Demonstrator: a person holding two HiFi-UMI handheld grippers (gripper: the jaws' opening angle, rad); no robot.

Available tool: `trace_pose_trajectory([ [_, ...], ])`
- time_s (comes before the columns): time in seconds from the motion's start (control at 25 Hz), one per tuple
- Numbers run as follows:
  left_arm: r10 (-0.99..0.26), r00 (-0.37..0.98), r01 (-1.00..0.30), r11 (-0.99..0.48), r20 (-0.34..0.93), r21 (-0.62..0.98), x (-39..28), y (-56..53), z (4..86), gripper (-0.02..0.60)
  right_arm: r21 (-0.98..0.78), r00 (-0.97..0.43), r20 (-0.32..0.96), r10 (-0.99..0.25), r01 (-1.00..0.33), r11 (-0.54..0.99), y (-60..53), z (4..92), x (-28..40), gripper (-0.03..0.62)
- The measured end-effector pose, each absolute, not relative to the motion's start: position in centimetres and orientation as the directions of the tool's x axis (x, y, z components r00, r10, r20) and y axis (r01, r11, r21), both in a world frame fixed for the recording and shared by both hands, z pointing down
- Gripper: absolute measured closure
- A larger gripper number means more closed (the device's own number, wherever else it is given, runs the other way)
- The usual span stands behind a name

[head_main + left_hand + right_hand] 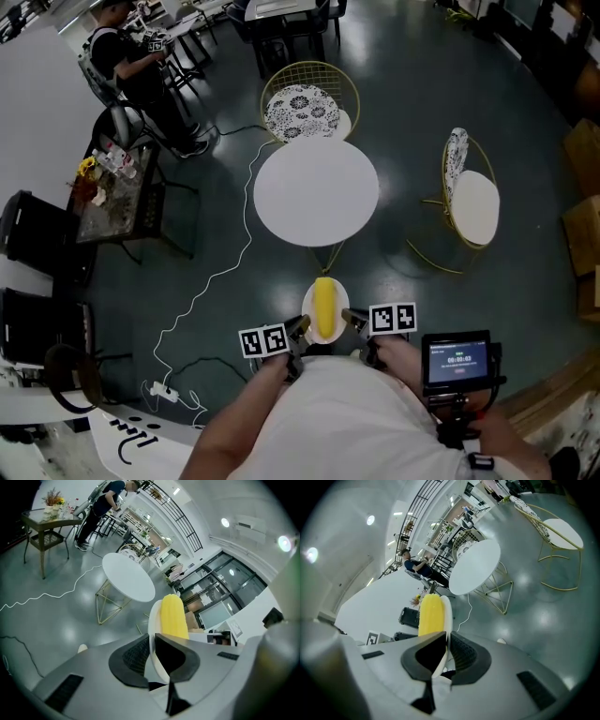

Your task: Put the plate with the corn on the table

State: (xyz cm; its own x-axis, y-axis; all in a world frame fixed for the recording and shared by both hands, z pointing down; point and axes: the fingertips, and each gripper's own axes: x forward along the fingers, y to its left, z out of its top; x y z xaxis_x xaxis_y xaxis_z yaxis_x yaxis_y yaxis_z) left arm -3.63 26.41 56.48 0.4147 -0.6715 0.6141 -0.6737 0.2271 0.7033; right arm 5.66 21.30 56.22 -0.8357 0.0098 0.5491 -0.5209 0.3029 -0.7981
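Item: white round plate (307, 309) bearing one yellow corn cob (324, 307) laid lengthwise, at the lower centre of the head view, held above the dark floor close to the person's body. Destination: round white table (316, 192) at mid-frame, its top bare, well apart from the plate; two gold wire chairs (473, 202) stand at its top and right sides. Status: plate lifted and in carriage, judged to be early to midway through the task. Outstanding: bring it forward over the table top, lower it, let go. Not yet set down. Left gripper (301, 327): jaws pressed onto the plate's left rim, the thin edge pinched between the ribbed pads. Right gripper (352, 321): likewise clamped on the opposite, right rim. Pose: both forearms run up from the bottom edge and converge, with the grippers facing each other across the plate. The plate looks roughly level and the cob lies steady along its middle.
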Motion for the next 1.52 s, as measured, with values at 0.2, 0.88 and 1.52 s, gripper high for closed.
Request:
trace_pose_trajectory([
  [0.2, -0.675, 0.421, -0.668, 0.221, 0.606, 0.710, -7.3, 24.1, 56.6, 0.543, -0.794, -0.834, 0.552, 0.004, -0.525, 0.307, 19.0, 56.2, 1.9, 0.559],
  [0.88, -0.681, 0.440, -0.666, 0.189, 0.585, 0.721, -17.0, 20.7, 56.1, 0.543, -0.798, -0.835, 0.549, -0.036, -0.537, 0.275, 15.7, 56.2, -7.5, 0.559],
  [1.52, -0.691, 0.465, -0.665, 0.140, 0.554, 0.733, -20.4, 16.9, 55.1, 0.543, -0.799, -0.844, 0.531, -0.077, -0.529, 0.286, 12.2, 55.0, -10.8, 0.559],
])
